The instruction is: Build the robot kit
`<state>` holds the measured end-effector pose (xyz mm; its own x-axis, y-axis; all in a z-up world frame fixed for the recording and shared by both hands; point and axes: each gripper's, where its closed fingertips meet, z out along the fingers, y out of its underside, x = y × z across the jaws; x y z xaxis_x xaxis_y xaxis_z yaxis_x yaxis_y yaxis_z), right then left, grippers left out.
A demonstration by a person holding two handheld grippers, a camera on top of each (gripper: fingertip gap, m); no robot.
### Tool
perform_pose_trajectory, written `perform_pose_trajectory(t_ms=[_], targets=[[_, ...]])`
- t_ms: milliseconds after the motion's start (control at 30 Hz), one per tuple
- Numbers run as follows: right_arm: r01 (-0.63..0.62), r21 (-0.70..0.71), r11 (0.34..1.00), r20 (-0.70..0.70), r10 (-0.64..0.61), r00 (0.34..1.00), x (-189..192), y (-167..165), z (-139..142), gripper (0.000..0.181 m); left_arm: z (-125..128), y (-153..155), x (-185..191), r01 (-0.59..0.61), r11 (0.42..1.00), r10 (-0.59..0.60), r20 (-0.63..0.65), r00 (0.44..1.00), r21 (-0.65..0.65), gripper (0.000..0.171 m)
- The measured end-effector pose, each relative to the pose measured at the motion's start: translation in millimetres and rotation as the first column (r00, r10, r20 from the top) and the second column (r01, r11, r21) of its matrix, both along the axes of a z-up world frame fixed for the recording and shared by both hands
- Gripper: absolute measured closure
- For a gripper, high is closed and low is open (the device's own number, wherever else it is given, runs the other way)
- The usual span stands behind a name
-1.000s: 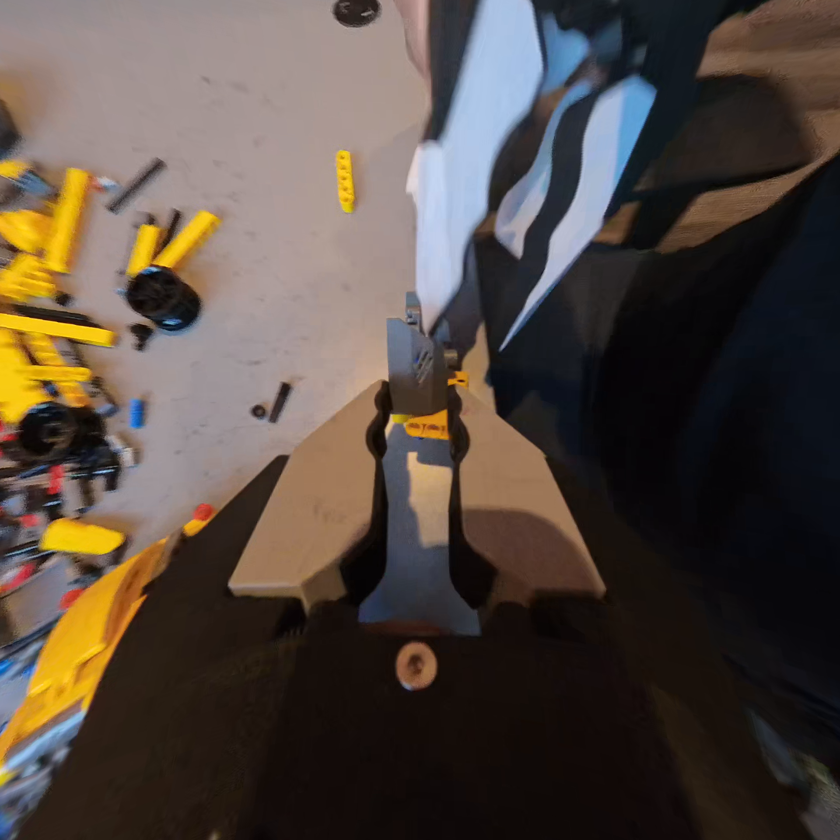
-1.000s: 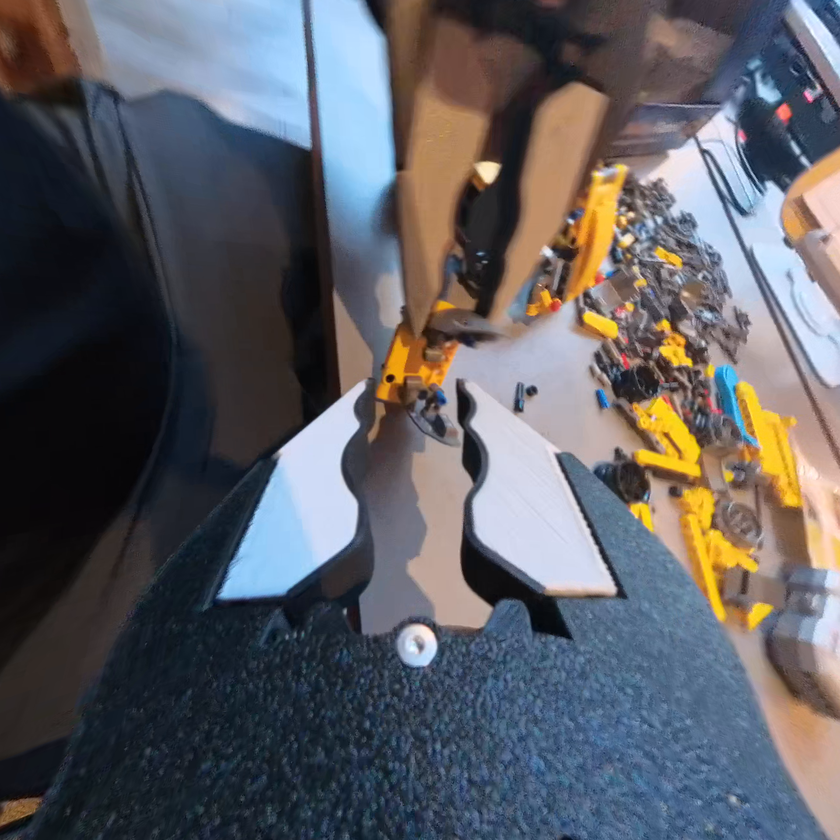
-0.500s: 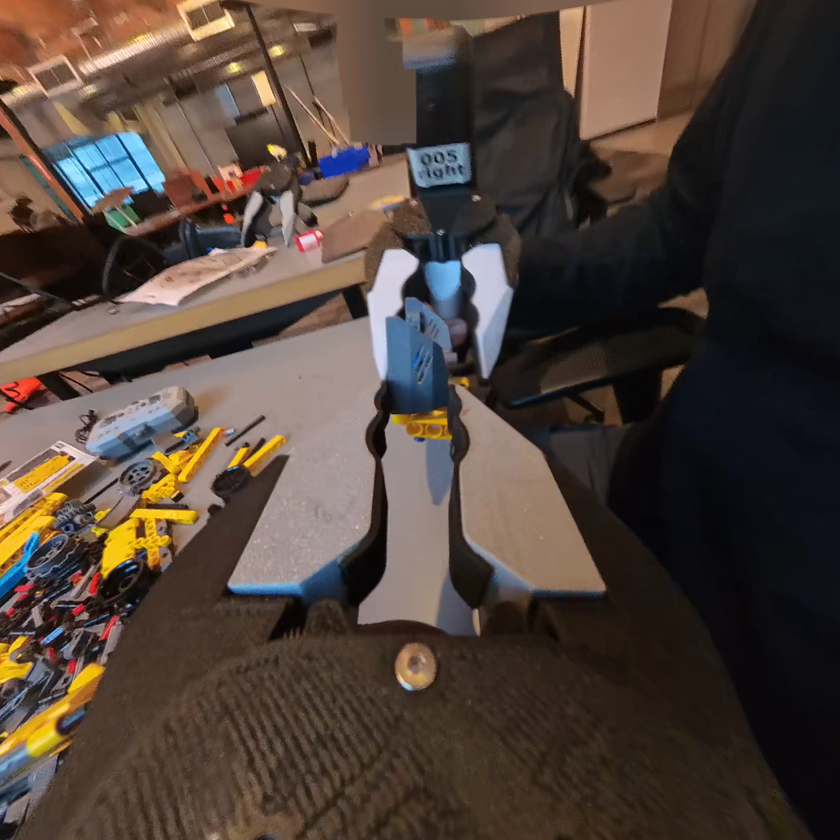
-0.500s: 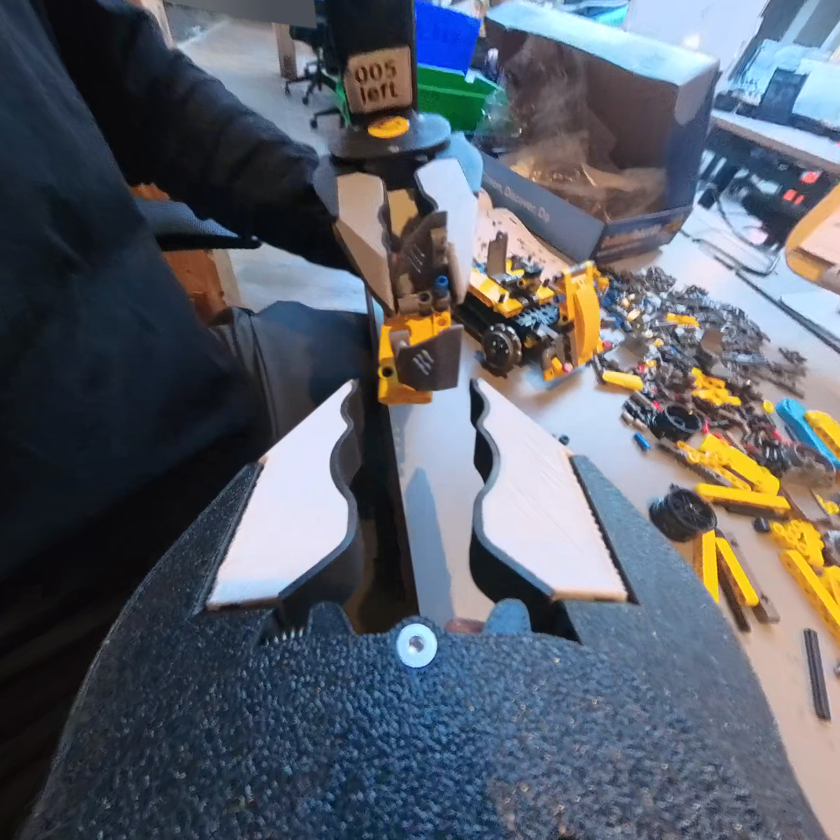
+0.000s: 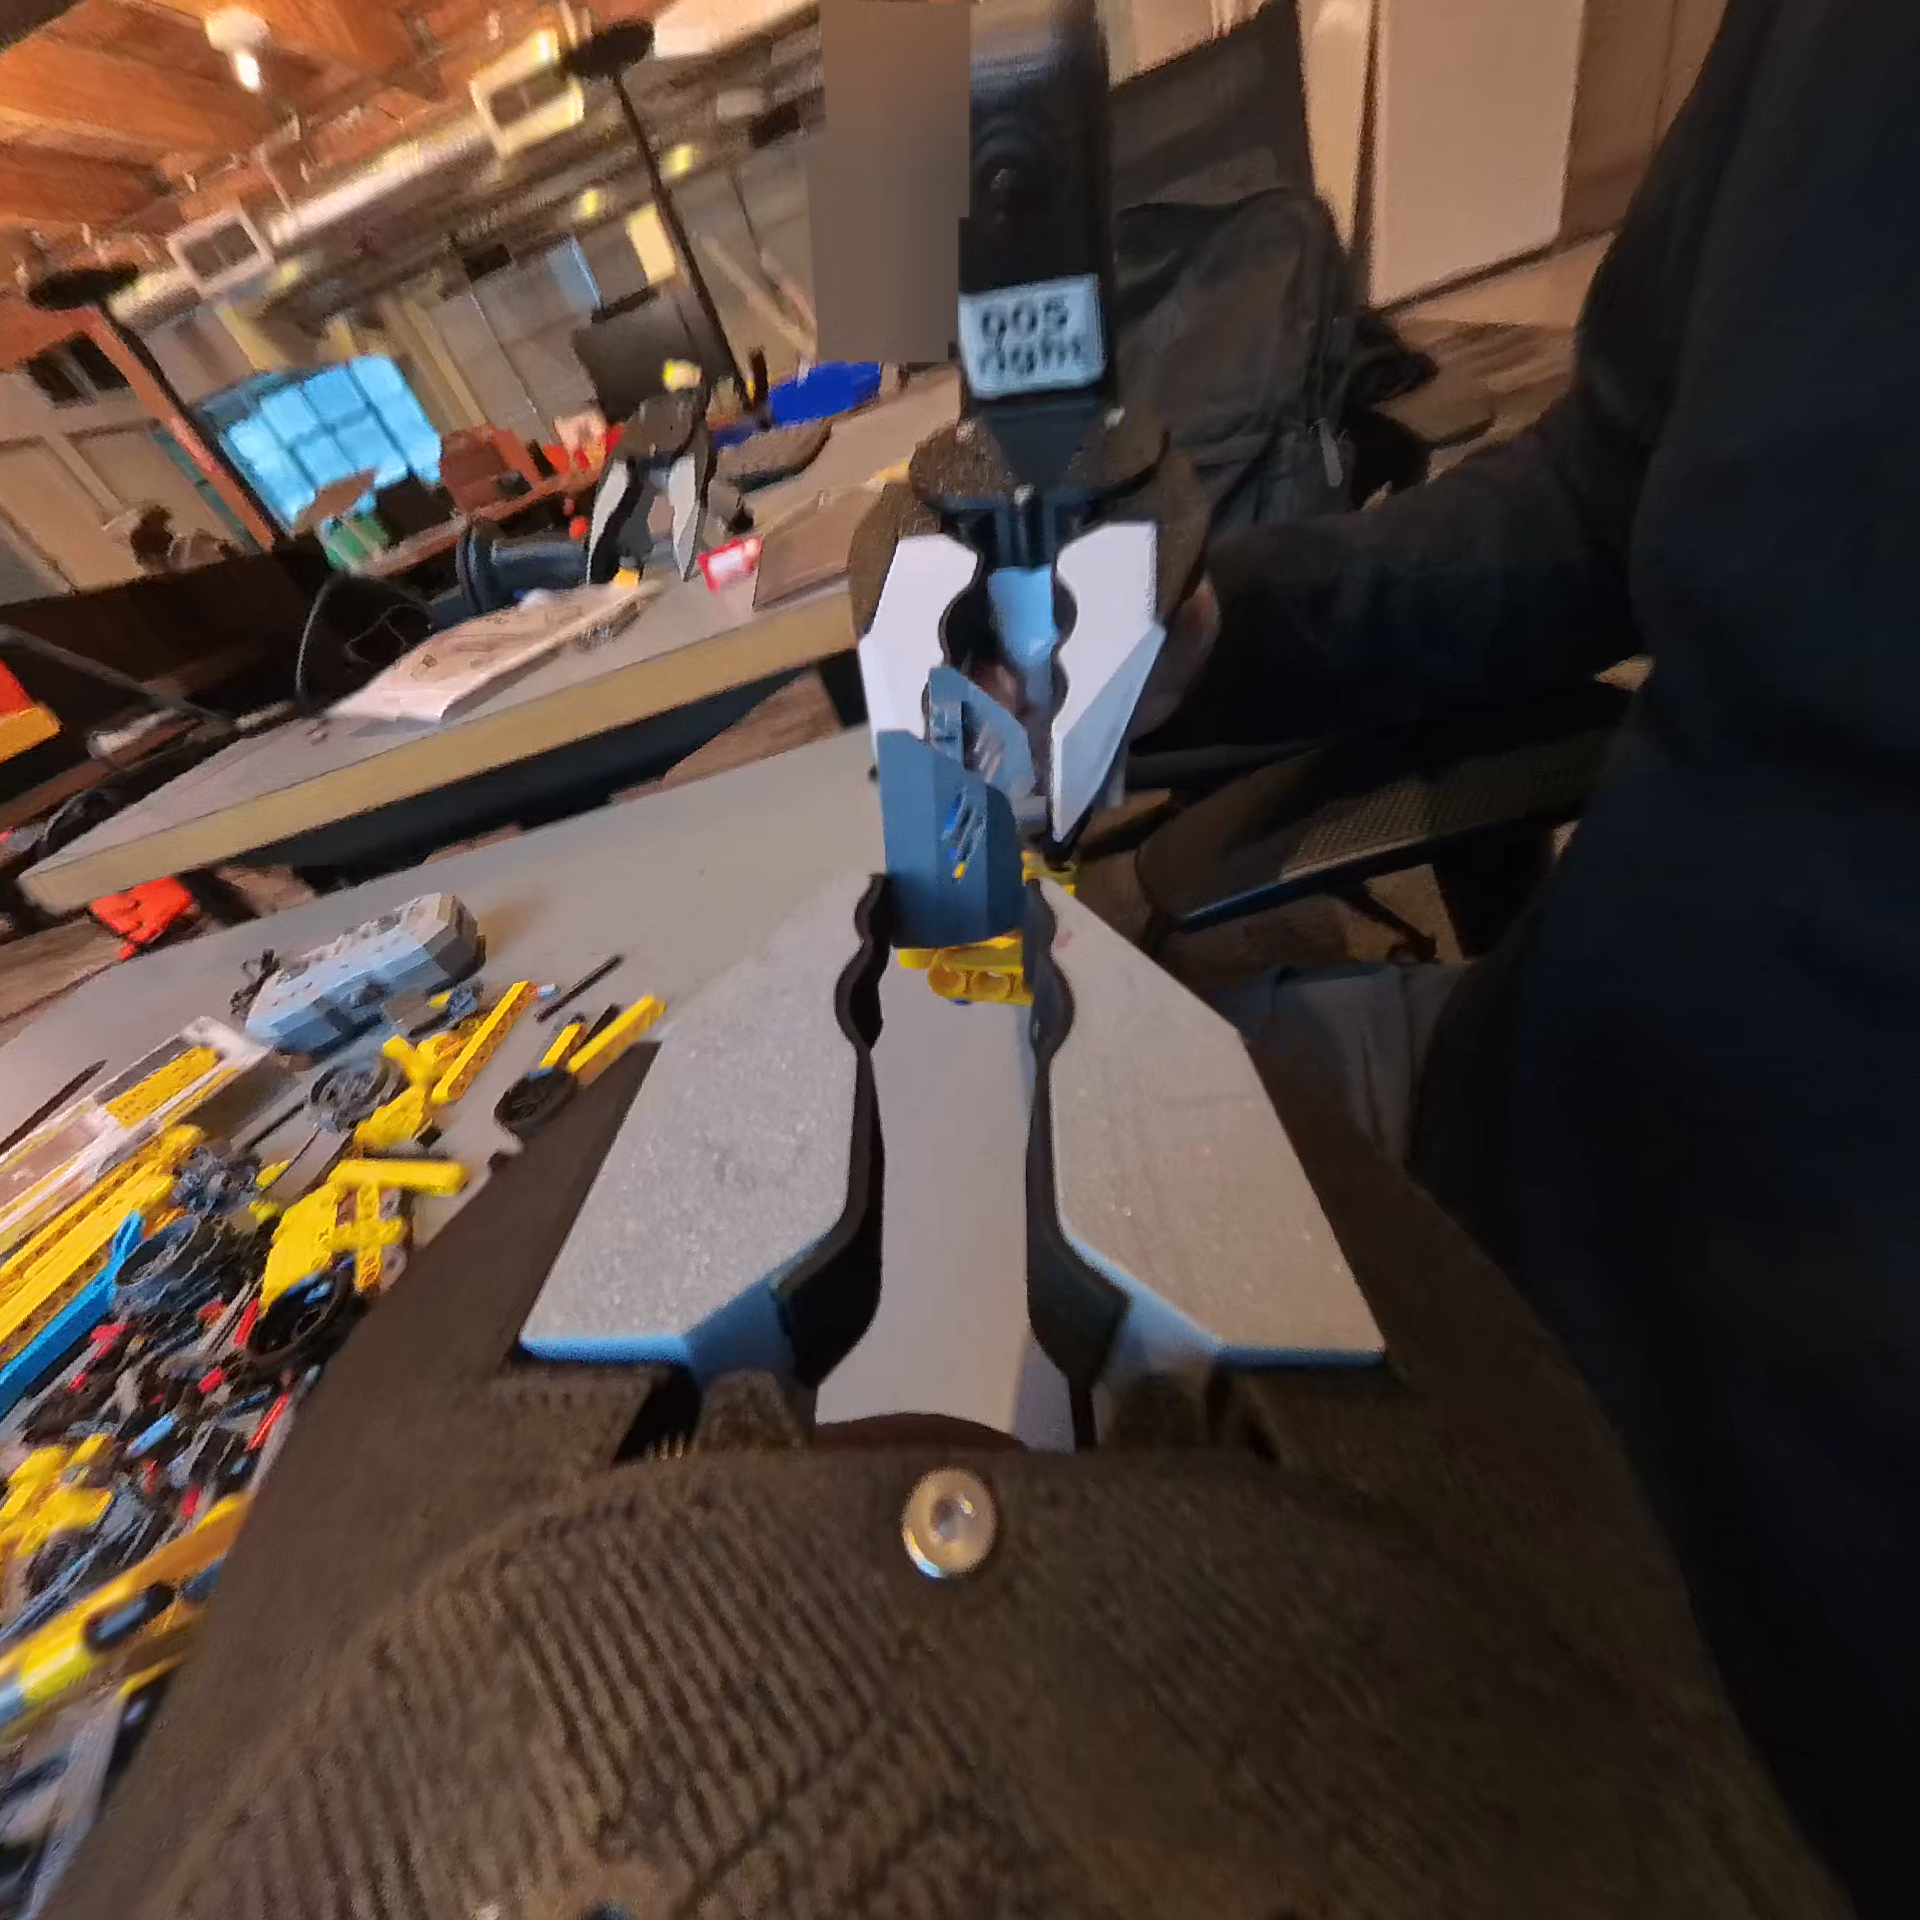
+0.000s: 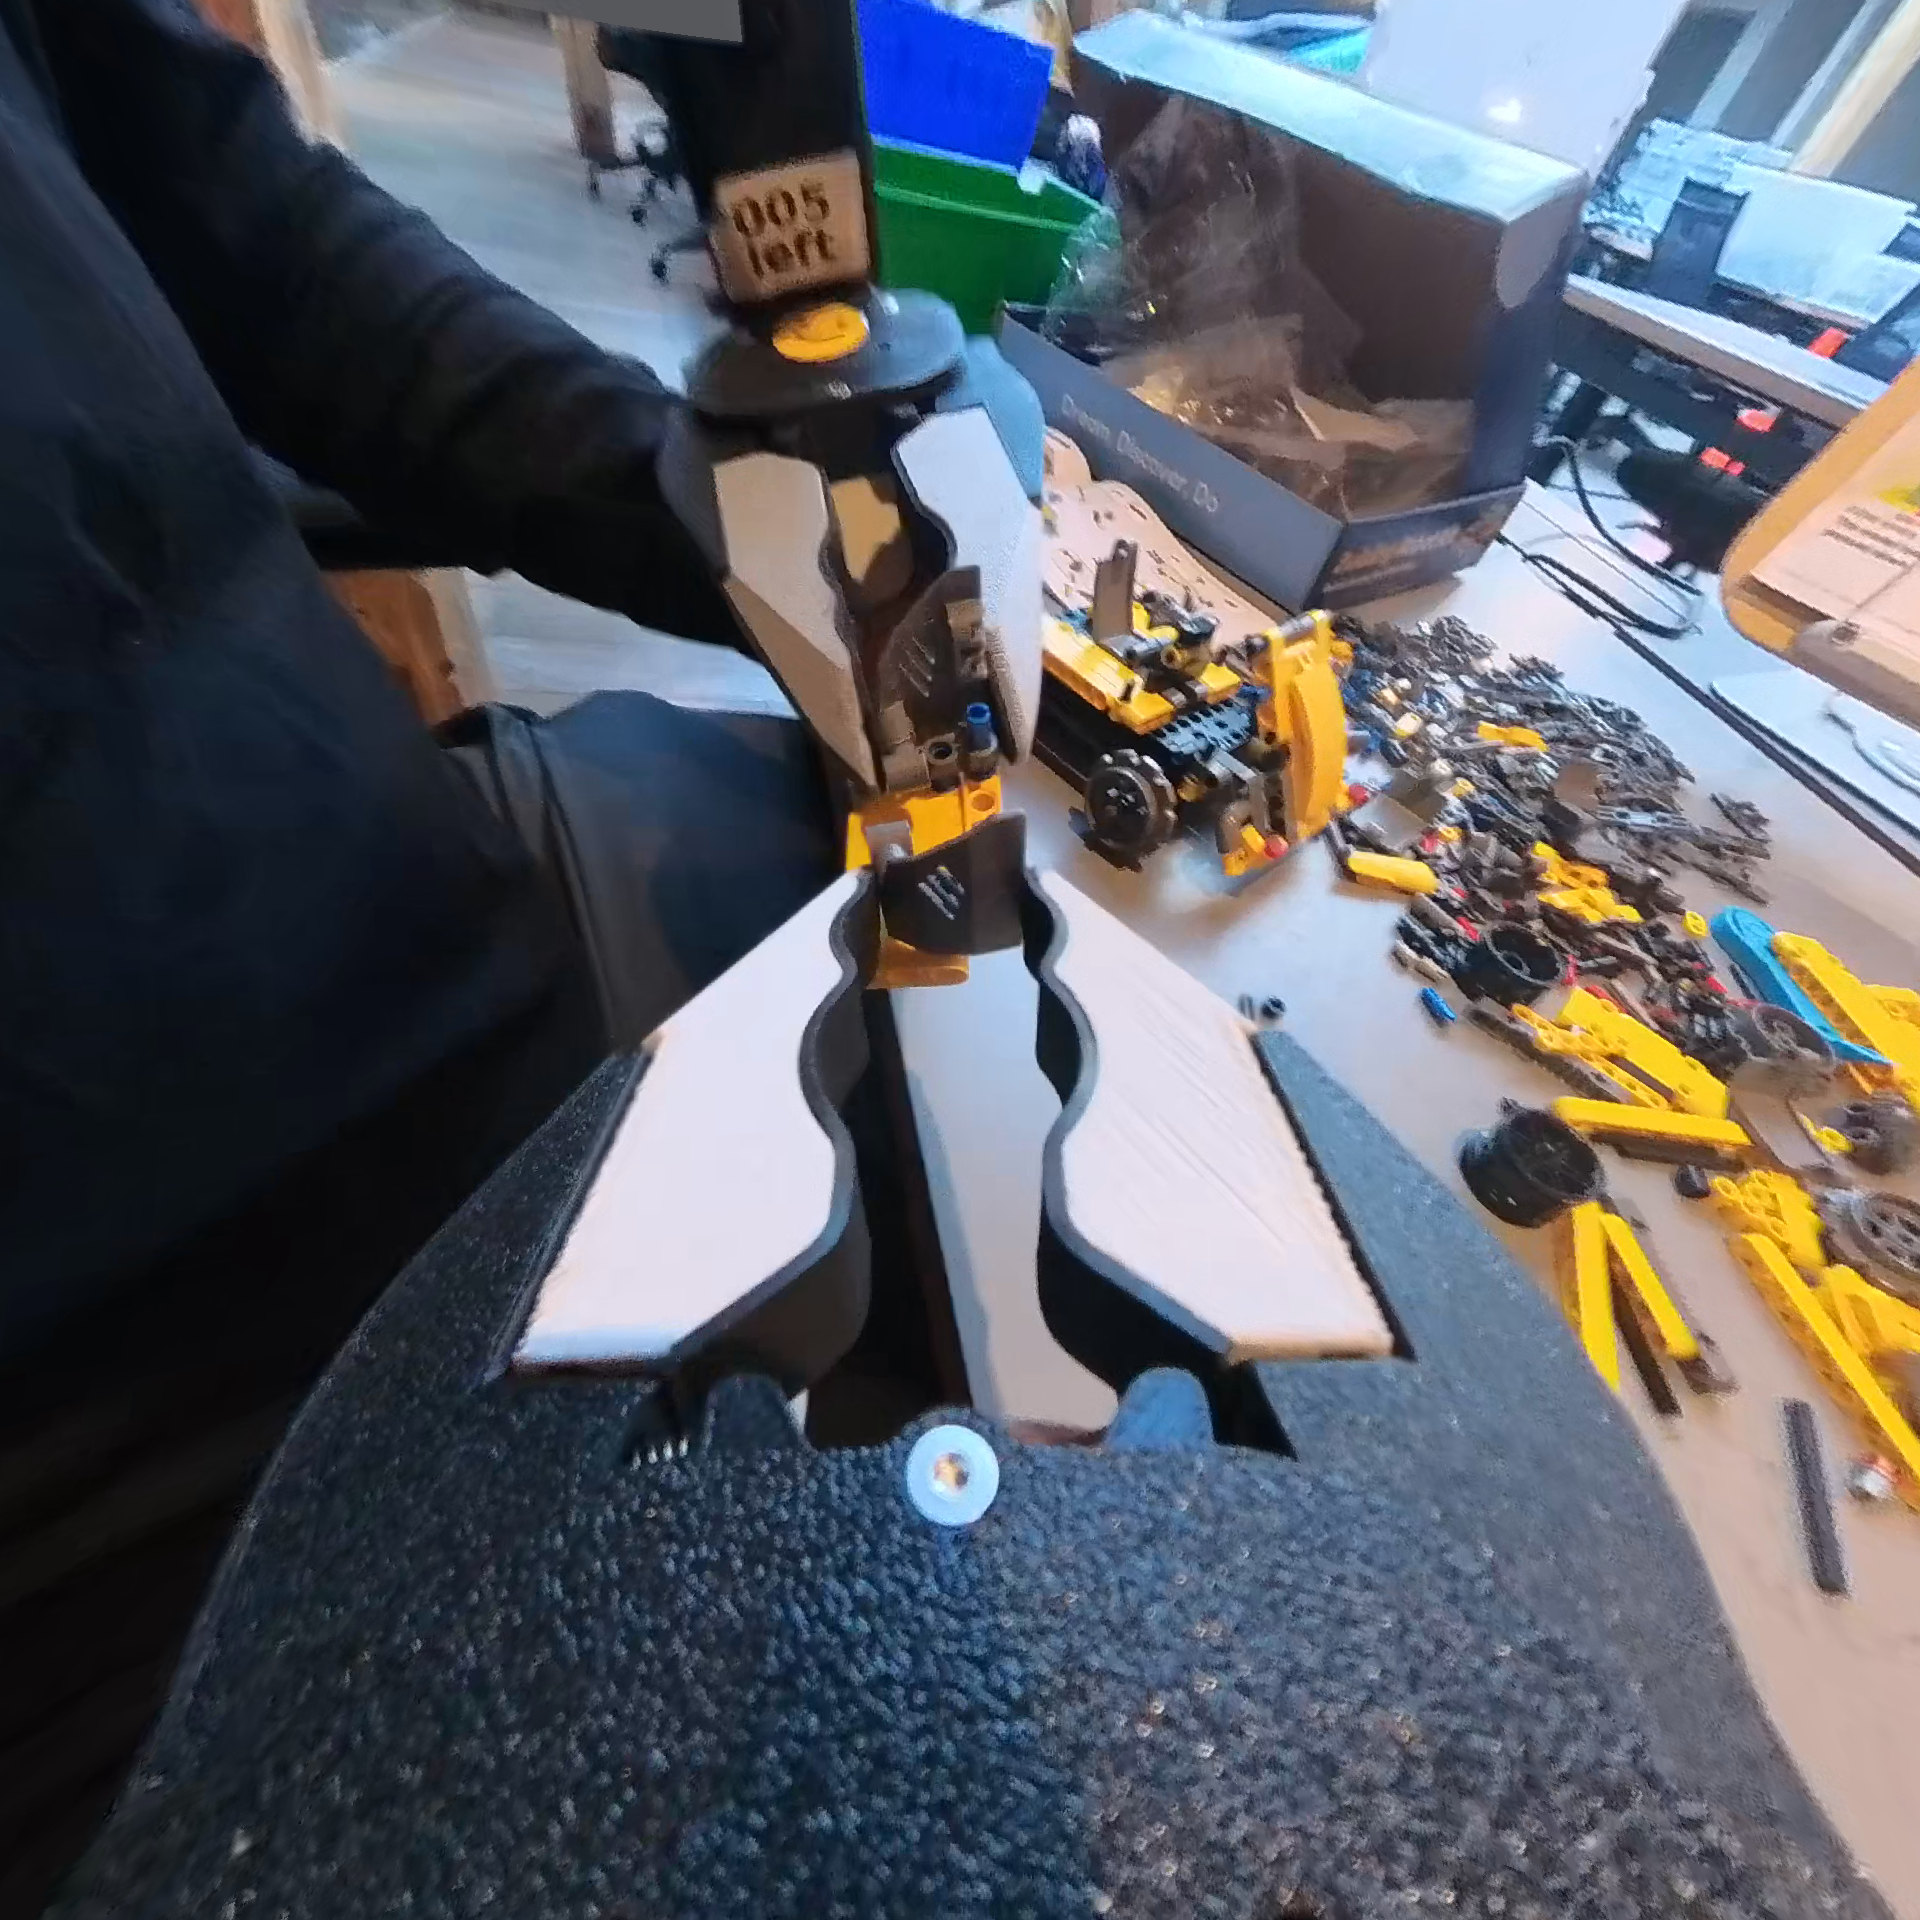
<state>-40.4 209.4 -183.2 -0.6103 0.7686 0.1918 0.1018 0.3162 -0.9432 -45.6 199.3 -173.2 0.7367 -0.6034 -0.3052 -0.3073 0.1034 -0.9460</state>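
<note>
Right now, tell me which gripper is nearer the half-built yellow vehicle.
Left. The left gripper hangs just beside the half-built yellow vehicle; the right gripper sits farther off, nearer the table edge. Both grip one small assembly.

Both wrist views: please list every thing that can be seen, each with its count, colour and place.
brick assembly: one, yellow and dark grey, in the air, clamped between both tools
half-built vehicle: one, yellow and black, on the table behind
loose bricks: many, mostly yellow and black, scattered on the table
cardboard box: one, dark, far table edge
grey block: one, beside the bricks
table: one, grey
left hand-held gripper: shut on the assembly
right hand-held gripper: shut on the assembly
</note>
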Motion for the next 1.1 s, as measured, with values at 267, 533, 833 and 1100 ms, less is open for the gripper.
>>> perform_pose_trajectory(t_ms=[267, 533, 833, 1100], targets=[[0.029, 0.047, 0.998, 0.061, -0.032, 0.998, -3, 0, -13, 0.155, -19, 8, -5, -0.171, 0.963, 0.143, -0.144, 0.979, -0.209, 0.146], [0.006, 0.07, 0.998, 0.088, -0.012, 0.996, -3, -7, -21, 0.156, -30, -16, 12, 0.039, 0.963, -0.103, -0.228, 0.968, -0.266, 0.148], [-0.065, 0.085, 0.994, 0.026, 0.063, 0.998, 8, -10, -15, 0.156, -23, -9, 8, 0.041, 0.97, -0.049, -0.028, 0.998, -0.24, 0.148], [-0.081, 0.063, 0.995, 0.041, 0.078, 0.996, 5, -16, -17, 0.156, -26, -17, 7, 0.071, 0.969, -0.09, -0.07, 0.993, -0.237, 0.148]])
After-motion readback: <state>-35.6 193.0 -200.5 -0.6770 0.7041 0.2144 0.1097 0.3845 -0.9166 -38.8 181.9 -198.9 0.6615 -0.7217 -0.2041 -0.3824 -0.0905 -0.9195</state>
